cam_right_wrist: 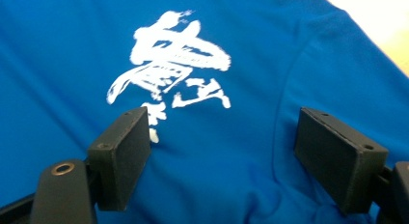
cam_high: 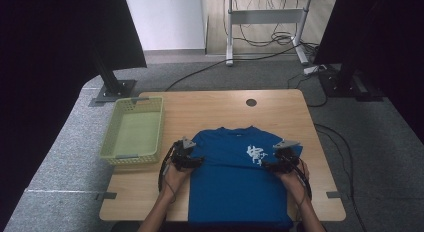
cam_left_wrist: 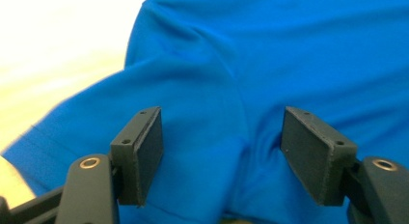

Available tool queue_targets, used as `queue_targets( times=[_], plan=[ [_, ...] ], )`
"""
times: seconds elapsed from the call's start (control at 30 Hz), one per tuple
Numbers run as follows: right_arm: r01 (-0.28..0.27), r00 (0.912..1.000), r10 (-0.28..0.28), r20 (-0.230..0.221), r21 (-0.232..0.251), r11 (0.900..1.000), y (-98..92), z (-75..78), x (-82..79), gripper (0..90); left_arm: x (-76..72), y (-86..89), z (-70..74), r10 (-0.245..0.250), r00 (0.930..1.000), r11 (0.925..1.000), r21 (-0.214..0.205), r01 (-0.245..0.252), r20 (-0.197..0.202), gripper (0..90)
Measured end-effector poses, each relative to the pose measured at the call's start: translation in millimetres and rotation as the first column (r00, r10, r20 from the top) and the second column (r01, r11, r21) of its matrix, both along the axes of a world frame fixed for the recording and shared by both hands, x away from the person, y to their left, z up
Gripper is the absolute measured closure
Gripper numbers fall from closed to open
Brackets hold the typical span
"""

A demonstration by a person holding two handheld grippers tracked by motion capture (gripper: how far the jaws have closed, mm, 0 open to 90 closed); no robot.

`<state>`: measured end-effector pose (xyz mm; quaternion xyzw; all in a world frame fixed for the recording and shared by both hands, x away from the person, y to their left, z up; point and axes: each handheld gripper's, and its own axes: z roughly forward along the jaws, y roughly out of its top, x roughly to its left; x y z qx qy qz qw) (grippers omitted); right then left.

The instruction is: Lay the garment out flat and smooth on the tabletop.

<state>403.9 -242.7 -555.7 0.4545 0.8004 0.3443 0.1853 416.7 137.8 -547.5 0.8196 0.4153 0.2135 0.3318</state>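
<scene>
One blue T-shirt (cam_high: 235, 177) is lying flat in the lower middle of the high view, on the one wooden table (cam_high: 210, 109), with one green basket (cam_high: 134, 131) sitting to its left. Two grippers are resting at its edges: the left gripper (cam_high: 192, 161) at the left sleeve, the right gripper (cam_high: 272, 164) at the right sleeve beside the white print (cam_right_wrist: 169, 64). In both gripper views the jaws are standing apart, released, with blue cloth lying between the pads (cam_left_wrist: 147, 151) but not pinched.
</scene>
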Motion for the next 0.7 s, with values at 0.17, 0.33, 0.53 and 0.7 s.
queue_targets(
  times=[0.17,0.33,0.53,0.7],
  plan=[
    [0.005,0.9993,-0.006,0.037,0.026,0.9997,-4.6,9.4,-2.4,21.1,-4.3,4.9,6.7,0.020,0.9995,0.9998,-0.001,-0.020,0.023,33.0],
    [-0.046,0.9985,0.046,0.030,0.024,0.9986,-8.6,21.1,-28.6,20.6,-21.7,6.2,12.3,-0.058,0.9981,0.9969,-0.054,0.057,-0.020,31.3],
    [-0.056,0.9979,0.056,-0.032,-0.011,0.9984,-6.3,2.8,-23.2,20.6,-9.6,2.1,0.6,-0.031,0.9993,0.9995,-0.007,0.031,-0.021,30.8],
    [-0.021,0.9998,0.021,-0.008,-0.007,0.9998,-5.0,1.0,-3.3,20.7,7.4,4.7,0.6,0.048,0.9986,0.9985,0.028,-0.048,0.025,31.0]
  ],
)
